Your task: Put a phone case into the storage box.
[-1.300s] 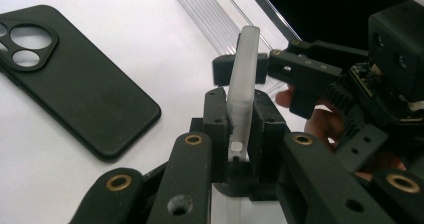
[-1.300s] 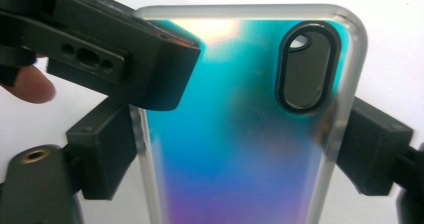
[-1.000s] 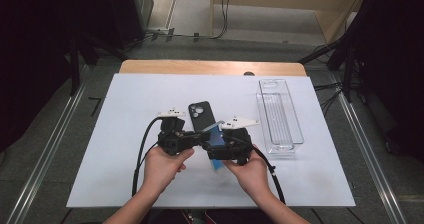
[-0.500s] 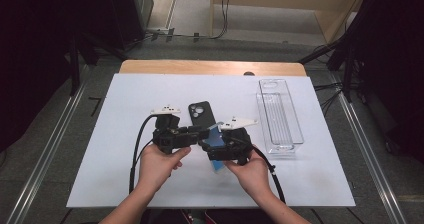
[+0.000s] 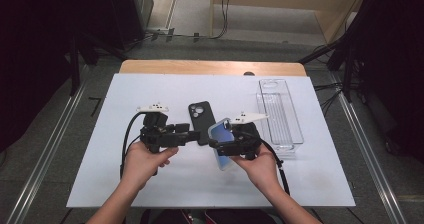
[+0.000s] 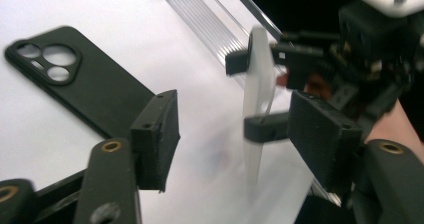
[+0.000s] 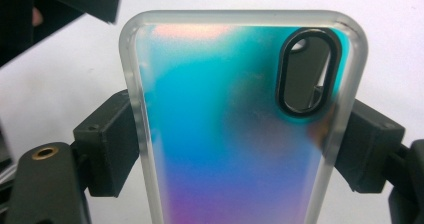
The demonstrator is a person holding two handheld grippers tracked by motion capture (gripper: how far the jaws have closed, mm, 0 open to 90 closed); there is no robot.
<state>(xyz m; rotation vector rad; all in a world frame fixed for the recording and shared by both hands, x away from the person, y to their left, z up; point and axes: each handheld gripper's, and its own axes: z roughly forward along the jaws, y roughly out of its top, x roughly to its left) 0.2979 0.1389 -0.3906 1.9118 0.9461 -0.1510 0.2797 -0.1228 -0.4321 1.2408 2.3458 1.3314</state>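
right gripper (image 5: 218, 146): jaws clamped across long edges of iridescent phone case (image 7: 240, 129), lifted off worktop (image 5: 165, 204), likely held edge-on for handover or inspection. case: translucent frosted rim, teal-to-purple back, oval black camera cutout. left gripper (image 6: 235, 144): jaws wide, empty, pointed at case, near it. black phone case (image 5: 201, 120): flat on worktop between grippers. clear tray (image 5: 295, 134): right side, empty.
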